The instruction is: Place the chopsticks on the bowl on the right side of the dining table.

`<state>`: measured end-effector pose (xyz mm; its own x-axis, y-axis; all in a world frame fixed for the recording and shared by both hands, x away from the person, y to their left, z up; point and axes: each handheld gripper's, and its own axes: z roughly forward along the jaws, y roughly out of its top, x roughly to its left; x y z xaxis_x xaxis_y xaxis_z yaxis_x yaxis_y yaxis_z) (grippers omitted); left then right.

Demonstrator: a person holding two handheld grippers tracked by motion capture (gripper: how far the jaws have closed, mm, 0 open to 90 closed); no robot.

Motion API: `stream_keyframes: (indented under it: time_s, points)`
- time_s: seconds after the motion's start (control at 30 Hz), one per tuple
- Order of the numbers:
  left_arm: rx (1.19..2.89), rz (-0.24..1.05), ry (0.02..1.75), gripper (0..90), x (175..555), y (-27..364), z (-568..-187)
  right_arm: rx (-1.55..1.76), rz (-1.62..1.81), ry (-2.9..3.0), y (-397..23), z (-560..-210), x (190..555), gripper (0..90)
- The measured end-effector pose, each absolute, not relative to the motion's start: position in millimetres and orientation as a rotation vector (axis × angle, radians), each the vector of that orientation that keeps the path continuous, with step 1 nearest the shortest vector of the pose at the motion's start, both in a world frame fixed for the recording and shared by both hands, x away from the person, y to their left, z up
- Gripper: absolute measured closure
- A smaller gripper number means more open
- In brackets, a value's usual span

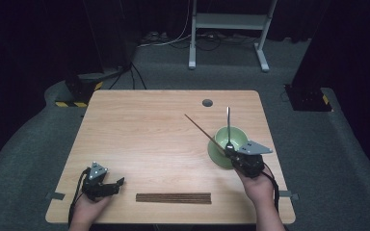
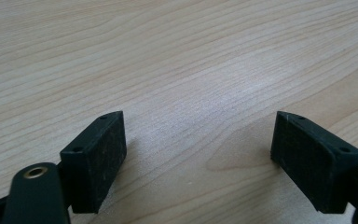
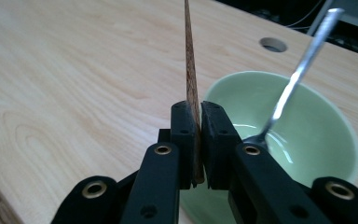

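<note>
The right gripper (image 3: 195, 140) is clamping a single wooden chopstick (image 3: 189, 70) near its thick end, the stick slanting up and away just beside the green bowl (image 3: 326, 140), in which a metal spoon (image 3: 298, 74) is leaning. The chopstick is likely light, stiff and smooth, so it is probably liable to pivot between the pads; a hold nearer mid-length should steady it. The left gripper (image 2: 198, 154) is resting with jaws apart and empty, well clear of the bowl, with the remaining chopsticks (image 1: 173, 198), apparently a flat row, lying between.

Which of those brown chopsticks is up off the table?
The single chopstick pinched in the right gripper, slanting up beside the green bowl. The other chopsticks lie flat in a row at the table's near edge.
</note>
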<state>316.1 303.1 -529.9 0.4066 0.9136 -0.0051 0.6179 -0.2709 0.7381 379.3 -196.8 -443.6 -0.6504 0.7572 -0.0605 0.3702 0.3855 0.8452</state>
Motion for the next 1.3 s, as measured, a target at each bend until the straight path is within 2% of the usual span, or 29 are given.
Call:
stream_keyframes:
  time_s: [0.2, 0.6, 1.3]
  points:
    - [1.999, 0.566, 1.300, 17.9, 316, 303, -530, 1.029, 1.128, 2.214, -219, -459, 381, 83.8]
    - [1.996, 0.568, 1.304, 18.3, 317, 303, -530, 1.089, 1.102, 2.167, -246, -461, 374, 83.8]
    - [1.998, 0.570, 1.299, 18.7, 317, 303, -530, 1.065, 1.088, 2.183, -250, -466, 374, 82.9]
